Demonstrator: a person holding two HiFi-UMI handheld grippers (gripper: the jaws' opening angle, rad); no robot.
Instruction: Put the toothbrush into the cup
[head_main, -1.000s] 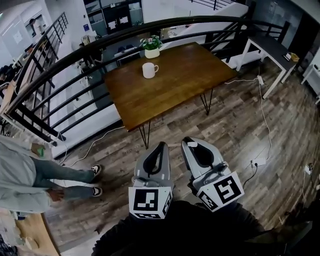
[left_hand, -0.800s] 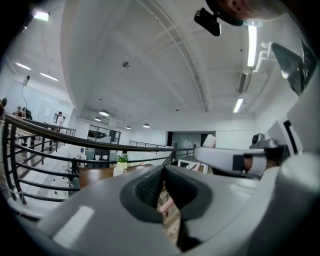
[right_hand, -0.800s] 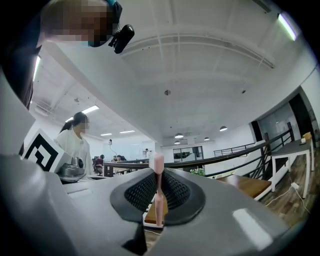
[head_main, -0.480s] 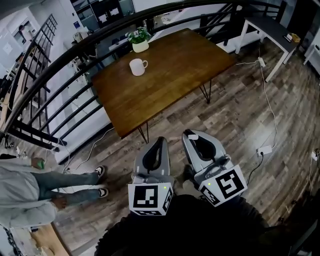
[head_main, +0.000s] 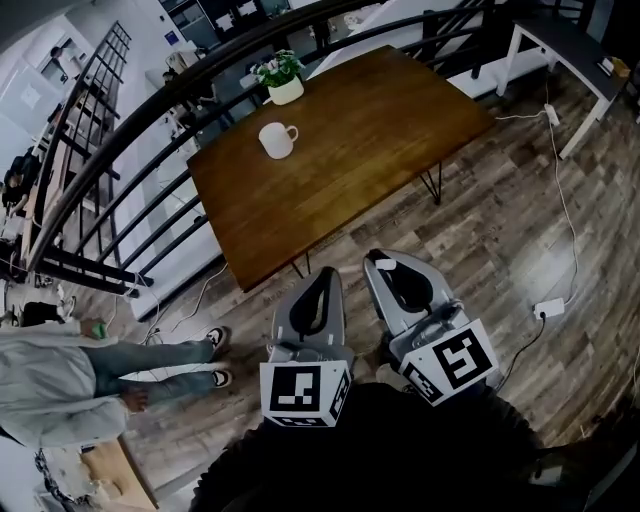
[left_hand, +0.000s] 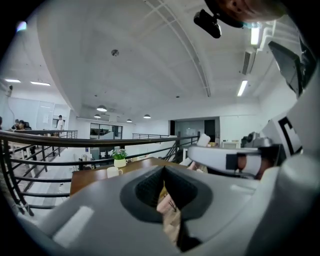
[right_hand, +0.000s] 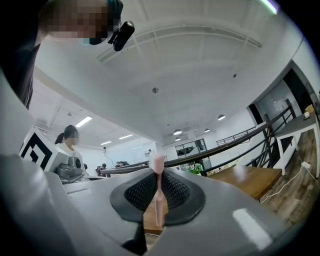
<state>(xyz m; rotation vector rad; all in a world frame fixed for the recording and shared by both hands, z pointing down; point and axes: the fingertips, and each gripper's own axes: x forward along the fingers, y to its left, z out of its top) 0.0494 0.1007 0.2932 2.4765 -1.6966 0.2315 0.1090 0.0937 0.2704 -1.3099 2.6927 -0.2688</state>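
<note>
The white cup (head_main: 277, 140) stands on the brown wooden table (head_main: 370, 130), toward its far left side, and shows small in the left gripper view (left_hand: 114, 171). My right gripper (head_main: 383, 262) is shut on a pink toothbrush (right_hand: 159, 192), which stands upright between the pads with its head above the jaws. My left gripper (head_main: 322, 278) is beside it on the left, jaws together and holding nothing. Both grippers hang over the wood floor, short of the table's near corner.
A small potted plant (head_main: 282, 80) sits behind the cup. A black curved railing (head_main: 120, 170) runs along the table's far and left sides. A person (head_main: 60, 385) stands at the left. A white table (head_main: 560, 40) is at the back right. A power strip (head_main: 548, 308) and cables lie on the floor.
Both grippers have moved forward toward the table, whose near corner is now closer to them. The toothbrush stays gripped in the right gripper. The person at the left shifted slightly.
</note>
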